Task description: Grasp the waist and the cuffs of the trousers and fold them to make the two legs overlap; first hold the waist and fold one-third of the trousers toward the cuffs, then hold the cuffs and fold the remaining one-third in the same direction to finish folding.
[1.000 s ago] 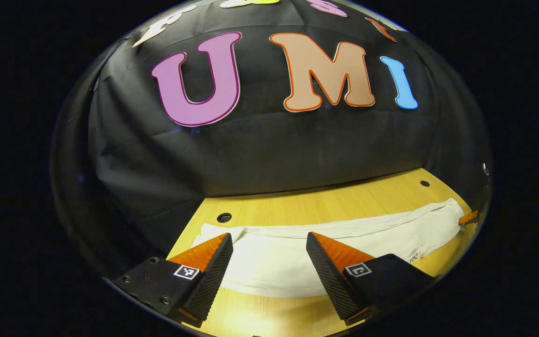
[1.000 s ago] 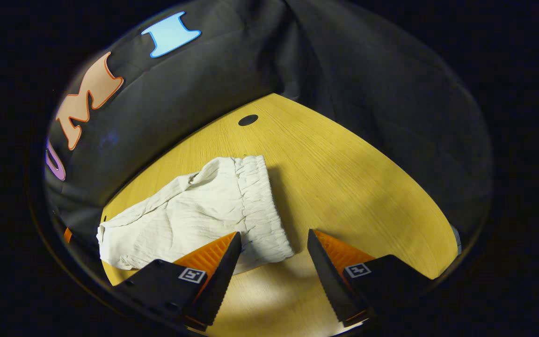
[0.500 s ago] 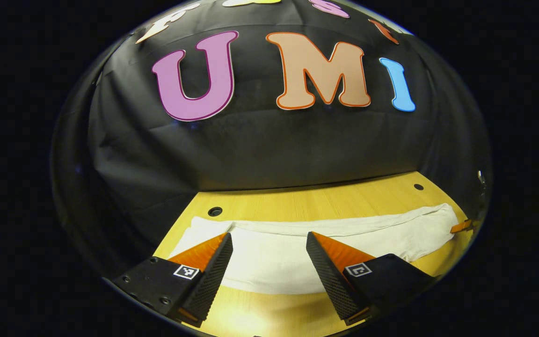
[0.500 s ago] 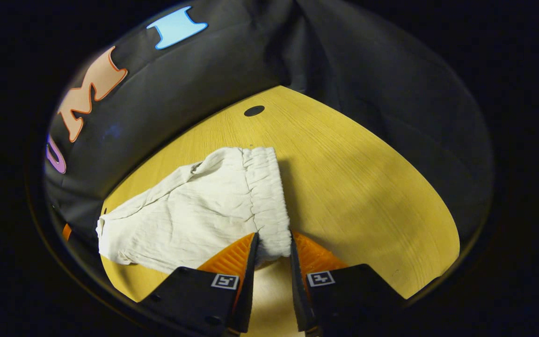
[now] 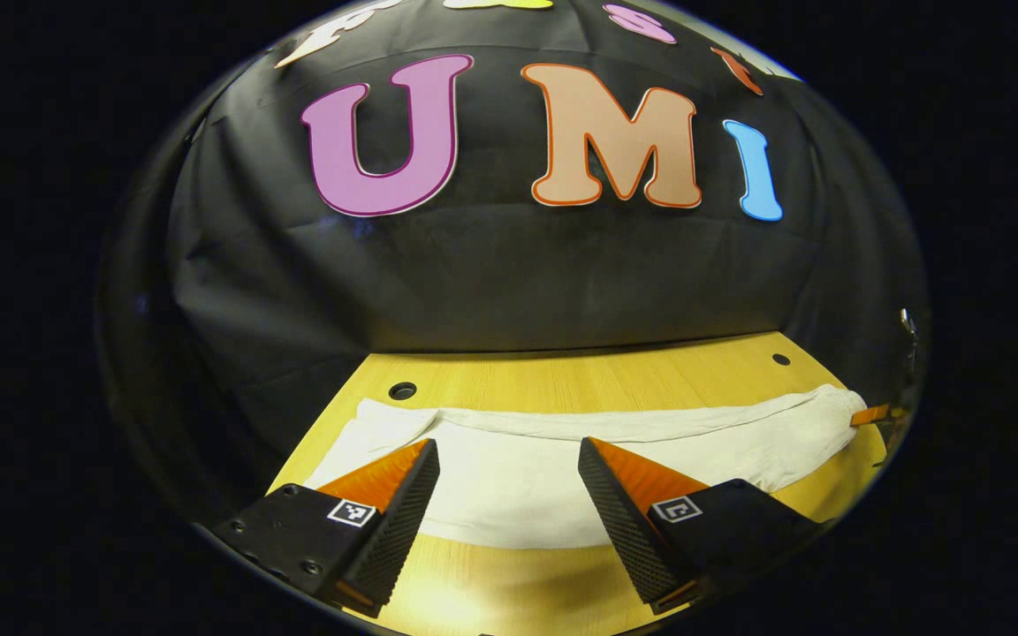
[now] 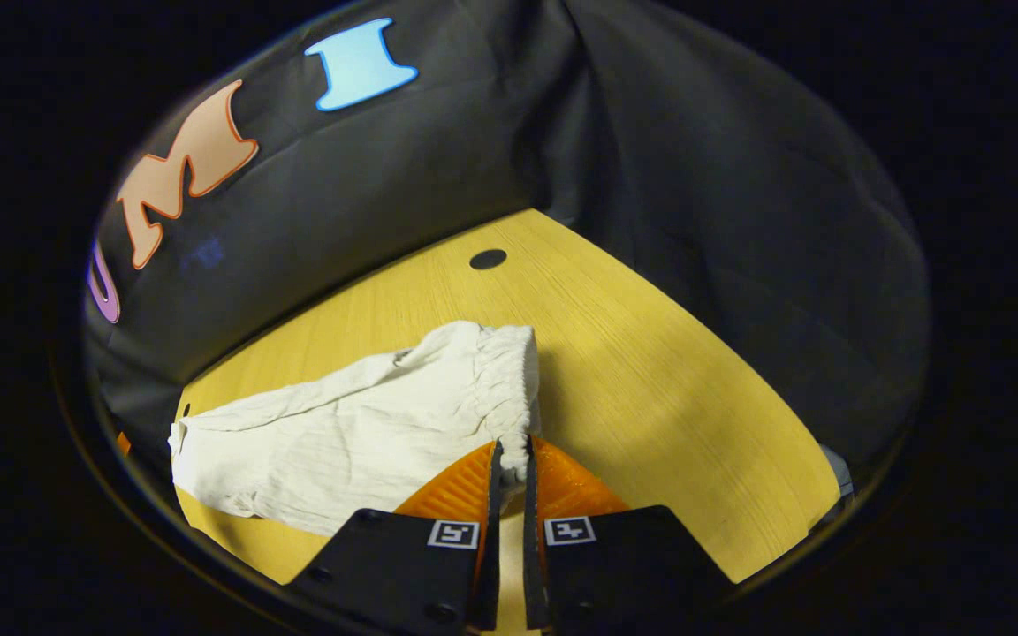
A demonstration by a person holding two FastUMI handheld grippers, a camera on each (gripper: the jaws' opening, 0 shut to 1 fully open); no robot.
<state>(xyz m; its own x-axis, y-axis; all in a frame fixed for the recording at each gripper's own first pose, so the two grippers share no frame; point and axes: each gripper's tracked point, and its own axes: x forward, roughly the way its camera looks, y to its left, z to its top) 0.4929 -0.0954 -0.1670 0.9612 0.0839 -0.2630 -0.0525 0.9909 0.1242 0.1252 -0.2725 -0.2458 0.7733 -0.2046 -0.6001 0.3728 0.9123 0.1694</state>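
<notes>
- Trousers, off-white crinkled cloth [image 6: 341,442], lie stretched lengthways across the yellow wooden tabletop [image 6: 650,371]; elastic gathered waist [image 6: 509,389] at one end, cuff end [image 5: 376,424] at the other, near a small round hole in the wood [image 5: 402,389].
- Tabletop otherwise bare in both views; black cloth wall behind.
- Right gripper [image 6: 509,450]: fingers drawn nearly together, near corner of the waistband pinched between them. The band looks slightly lifted at that corner.
- Left gripper [image 5: 509,459]: fingers spread wide, nothing between them, poised above the leg cloth just short of the cuff end. In the left gripper view the cloth's near edge runs under the fingertips.
- Judged step: securing both ends before laying one leg over the other. Waist end is caught; cuff end is not yet.
- To do it well: lower the left gripper onto the near cuff edge, take both layers, then raise both ends level together so the fold line runs straight.
- Risk: catching a single layer, or lifting one end early, would skew the overlap.
</notes>
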